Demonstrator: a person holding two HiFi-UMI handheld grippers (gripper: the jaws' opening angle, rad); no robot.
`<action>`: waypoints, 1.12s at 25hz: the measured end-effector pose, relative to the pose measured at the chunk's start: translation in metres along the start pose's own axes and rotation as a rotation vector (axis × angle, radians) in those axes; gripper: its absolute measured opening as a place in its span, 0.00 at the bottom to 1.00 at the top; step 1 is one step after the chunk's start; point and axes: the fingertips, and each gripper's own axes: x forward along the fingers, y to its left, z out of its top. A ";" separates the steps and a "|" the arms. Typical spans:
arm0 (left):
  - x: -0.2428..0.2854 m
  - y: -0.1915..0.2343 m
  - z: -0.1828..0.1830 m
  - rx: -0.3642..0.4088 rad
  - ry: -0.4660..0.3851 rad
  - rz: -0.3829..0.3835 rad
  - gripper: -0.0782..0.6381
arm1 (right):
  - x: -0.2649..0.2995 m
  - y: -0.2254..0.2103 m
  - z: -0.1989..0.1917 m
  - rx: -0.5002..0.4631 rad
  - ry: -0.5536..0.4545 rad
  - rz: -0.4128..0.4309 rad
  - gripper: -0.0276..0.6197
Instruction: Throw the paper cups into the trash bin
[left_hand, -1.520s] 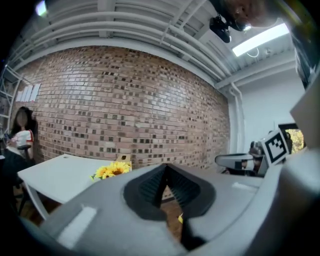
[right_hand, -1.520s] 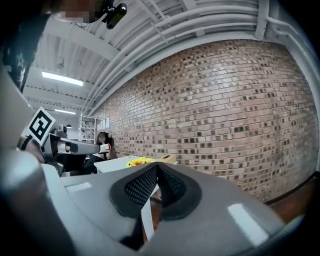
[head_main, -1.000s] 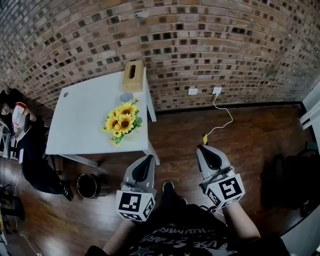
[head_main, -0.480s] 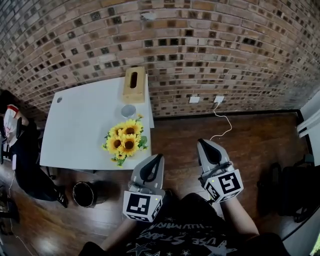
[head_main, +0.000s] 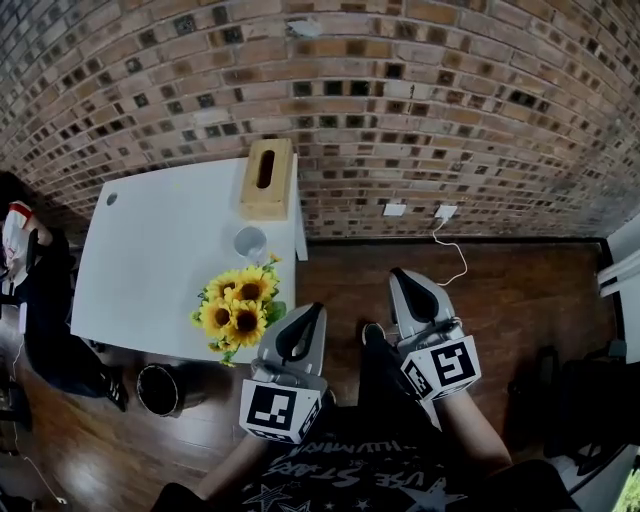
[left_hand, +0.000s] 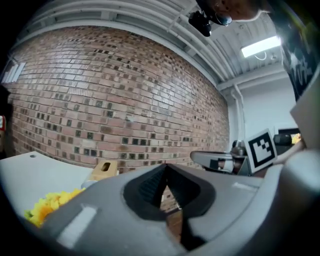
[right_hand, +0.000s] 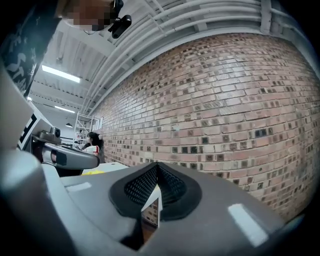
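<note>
A white paper cup (head_main: 250, 243) stands upright on the white table (head_main: 150, 260), between a wooden tissue box and a bunch of sunflowers. A dark round trash bin (head_main: 160, 389) sits on the wooden floor by the table's near edge. My left gripper (head_main: 312, 312) is shut and empty, held in the air just right of the sunflowers and the table's corner. My right gripper (head_main: 398, 276) is also shut and empty, over the floor further right. Each gripper's own view shows its jaws meeting at the tip, the left gripper (left_hand: 165, 167) and the right gripper (right_hand: 157, 166), both aimed at the brick wall.
Yellow sunflowers (head_main: 235, 310) lie near the table's front right corner. The wooden tissue box (head_main: 266, 178) stands at the table's back by the brick wall (head_main: 400, 100). A white cable (head_main: 455, 255) runs from a wall socket across the floor. Dark bags (head_main: 50, 320) crowd the table's left side.
The view has moved closer to the table. Both shut grippers now sit nearer the table's corner, the left one beside the sunflowers. Neither has taken hold of anything.
</note>
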 end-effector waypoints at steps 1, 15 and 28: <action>0.009 0.003 -0.001 0.008 -0.005 0.013 0.12 | 0.007 -0.008 -0.004 0.007 -0.003 0.011 0.05; 0.135 0.052 0.015 0.036 -0.026 0.302 0.12 | 0.141 -0.093 -0.009 -0.018 -0.019 0.313 0.05; 0.038 0.112 0.005 0.023 -0.035 0.838 0.12 | 0.208 0.050 -0.037 -0.002 0.014 0.869 0.05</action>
